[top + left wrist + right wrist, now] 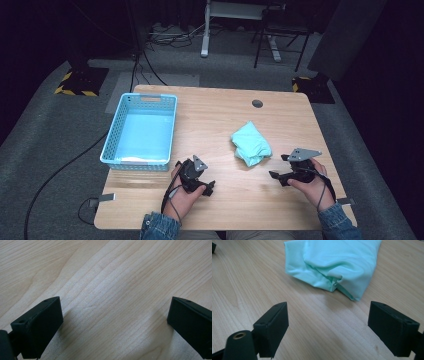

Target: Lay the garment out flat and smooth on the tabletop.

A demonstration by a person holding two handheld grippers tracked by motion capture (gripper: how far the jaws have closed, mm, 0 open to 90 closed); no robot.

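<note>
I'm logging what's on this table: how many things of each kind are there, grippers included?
Blue basket: 1
Mint-green cloth: 1
Handheld grippers, left gripper and right gripper: 2
Total: 4

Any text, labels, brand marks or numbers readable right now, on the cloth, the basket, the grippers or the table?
None can be read.
The mint-green cloth is plain, with no tag visible.
The blue basket shows no label.
The left gripper and right gripper jaws are bare black.
The wooden table has no print.
The yellow-black hazard stripes on the floor are a marking, not words.
</note>
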